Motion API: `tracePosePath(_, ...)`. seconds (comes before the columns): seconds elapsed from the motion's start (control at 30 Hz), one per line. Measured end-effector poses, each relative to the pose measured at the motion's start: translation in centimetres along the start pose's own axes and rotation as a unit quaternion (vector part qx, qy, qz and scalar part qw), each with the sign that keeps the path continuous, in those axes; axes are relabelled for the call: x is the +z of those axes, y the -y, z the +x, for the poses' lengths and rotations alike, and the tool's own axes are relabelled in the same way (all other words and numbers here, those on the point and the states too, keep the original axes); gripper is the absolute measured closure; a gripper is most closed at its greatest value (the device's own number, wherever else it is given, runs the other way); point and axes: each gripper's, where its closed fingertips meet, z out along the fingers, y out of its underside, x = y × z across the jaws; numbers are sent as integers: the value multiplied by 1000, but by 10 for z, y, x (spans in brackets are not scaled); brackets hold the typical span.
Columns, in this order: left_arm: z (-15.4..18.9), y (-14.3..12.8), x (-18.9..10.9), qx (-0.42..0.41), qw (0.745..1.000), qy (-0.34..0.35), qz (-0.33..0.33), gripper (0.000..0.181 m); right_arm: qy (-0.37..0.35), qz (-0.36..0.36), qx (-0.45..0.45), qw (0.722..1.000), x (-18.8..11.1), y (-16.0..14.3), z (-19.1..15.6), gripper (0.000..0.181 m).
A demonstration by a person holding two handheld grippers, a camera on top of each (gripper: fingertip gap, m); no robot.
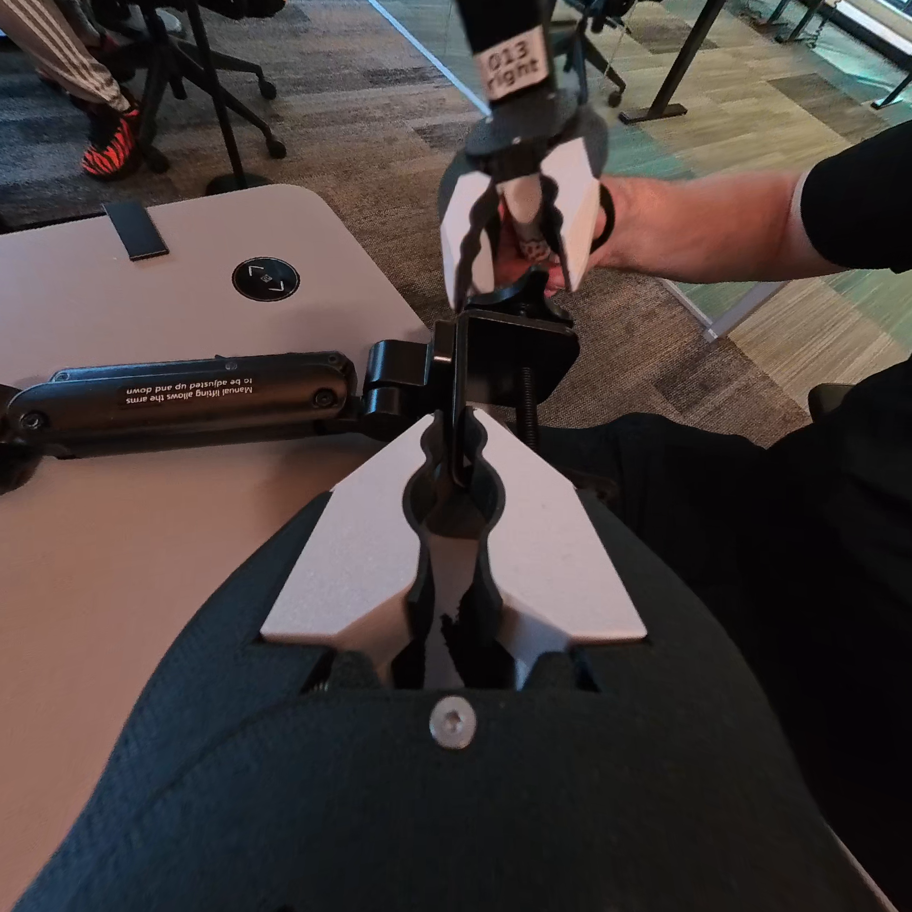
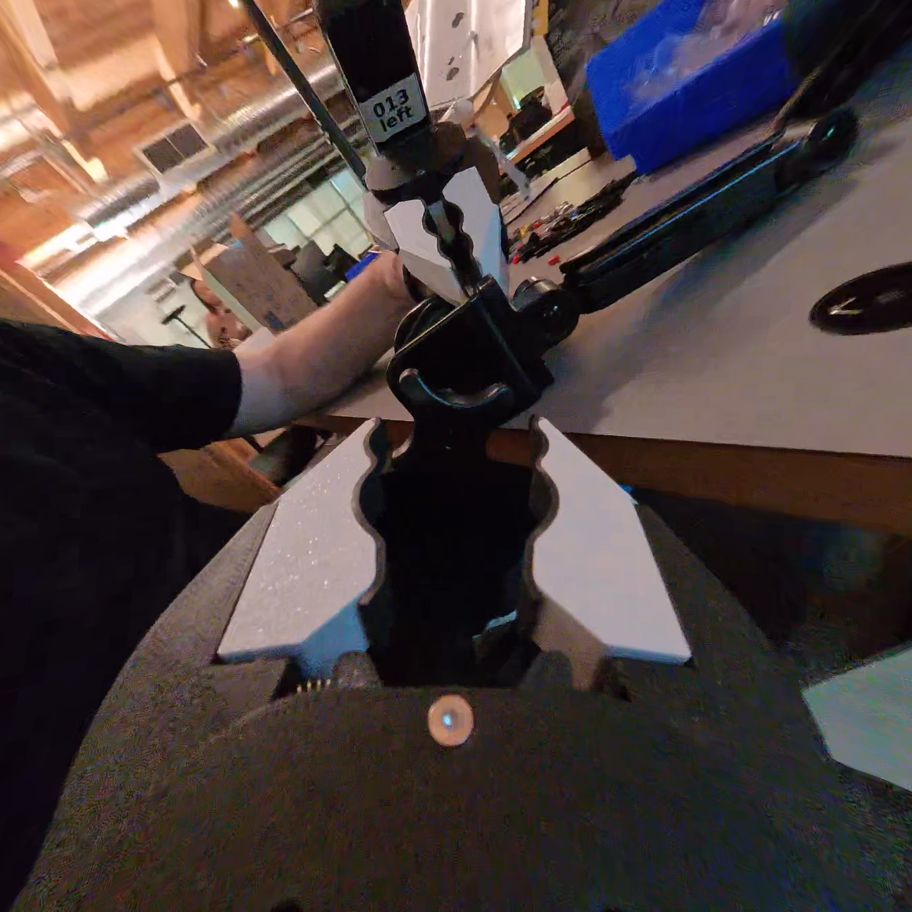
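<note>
1. Clamp bracket [image 1: 513, 345], black metal, sits at the edge of the pale desk [image 1: 148, 543], just above centre in the left wrist view; a threaded screw [image 1: 529, 404] runs down from it below the desk edge, and a black knob [image 1: 523, 296] lies at its 12 o'clock.
2. Left gripper [image 1: 456, 429] has its white fingers [image 1: 375, 518] nearly together, pinching a thin black vertical plate of the bracket at their tips.
3. Right gripper [image 2: 456, 434] has its jaws spread wide, one finger at each side of the dark knob area under the bracket; in the left wrist view its tips [image 1: 513, 291] reach the knob, but whether they grip it I cannot tell.
4. Monitor arm [image 1: 182, 399], black, lies flat on the desk and runs off toward 9 o'clock from the bracket.
5. Round black grommet [image 1: 265, 279] is set in the desk at 10 o'clock, with a black strip [image 1: 134, 232] beyond it.
6. Blue bin [image 2: 691, 89] stands on the desk at 1 o'clock in the right wrist view.
7. Office chairs [image 1: 212, 74] stand on carpet at 11 o'clock.
</note>
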Motion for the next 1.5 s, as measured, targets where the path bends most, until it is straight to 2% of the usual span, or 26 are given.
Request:
tracePosePath(0.1,0,0,0,0,1000,1,0,175,17,-40,24,999,16,-12,-4,143)
tracePosePath(0.2,0,0,0,-1,1000,2,1,175,-54,-70,-136,987,17,-12,2,147)
tracePosePath(0.23,0,0,0,-1,1000,1,1,175,-112,-90,-257,956,17,-12,6,147)
tracePosePath(0.27,0,0,0,-2,1000,0,2,175,-189,-121,-407,885,14,-12,12,145)
tracePosePath(0.3,0,0,0,-2,1000,-1,3,175,-263,-153,-533,789,11,-8,16,143)
tracePosePath(0.33,-1,1,0,-2,1000,0,5,174,-313,-173,-599,716,10,-4,18,140)
tracePosePath(0.37,-1,0,0,-3,1000,-1,7,175,-323,-170,-608,705,10,-4,17,138)
tracePosePath(0.47,-1,1,1,-1,1000,0,6,175,-267,-118,-510,809,5,-8,12,125)
tracePosePath(0.5,-1,1,1,2,1000,2,3,175,-218,-89,-442,865,5,-9,4,123)
tracePosePath(0.57,-1,1,1,1,1000,1,4,175,-111,-29,-235,965,2,-5,-5,124)
tracePosePath(0.6,-1,1,1,1,1000,0,5,175,-66,4,-131,989,-1,2,-4,120)
tracePosePath(0.67,-1,1,1,0,1000,-2,5,175,12,26,21,999,-3,6,0,119)
tracePosePath(0.7,-1,1,1,-1,1000,-2,6,175,29,24,52,998,-1,5,1,121)
tracePosePath(0.77,-1,1,1,-1,1000,-2,6,175,26,-7,42,999,8,-2,1,138)
tracePosePath(0.87,0,1,1,-2,1000,-3,6,175,-26,-43,-75,996,9,-5,2,138)
tracePosePath(0.9,0,1,1,-2,1000,-5,7,175,-58,-48,-151,986,8,-4,2,139)
tracePosePath(0.97,0,1,0,-1,1000,-5,7,175,-148,-64,-330,930,4,-2,2,146)
tracePosePath(1.0,-2,1,0,0,1000,3,9,174,-211,-74,-453,863,3,4,0,160)
tracePosePath(1.03,-5,2,1,-5,1000,9,13,175,-284,-106,-580,756,2,8,0,163)
tracePosePath(1.07,-5,2,1,-6,1000,4,13,175,-320,-126,-637,690,3,11,-2,164)
tracePosePath(1.1,-5,1,0,-5,1000,1,12,175,-304,-120,-617,716,6,10,-6,163)
tracePosePath(1.13,-4,1,-1,-6,1000,-4,13,175,-275,-99,-572,766,6,10,-8,163)
tracePosePath(1.2,-3,1,2,-2,1000,3,11,175,-250,-57,-484,837,-1,13,-5,140)
tracePosePath(1.3,-2,1,2,1,1000,3,6,175,-126,-46,-221,966,-3,3,-5,117)
tracePosePath(1.4,-1,1,2,-3,1000,-4,9,175,-32,-32,-21,999,-4,-1,-2,117)
tracePosePath(1.5,1,2,4,-3,1000,-11,11,175,1,-63,23,998,10,-15,-4,124)
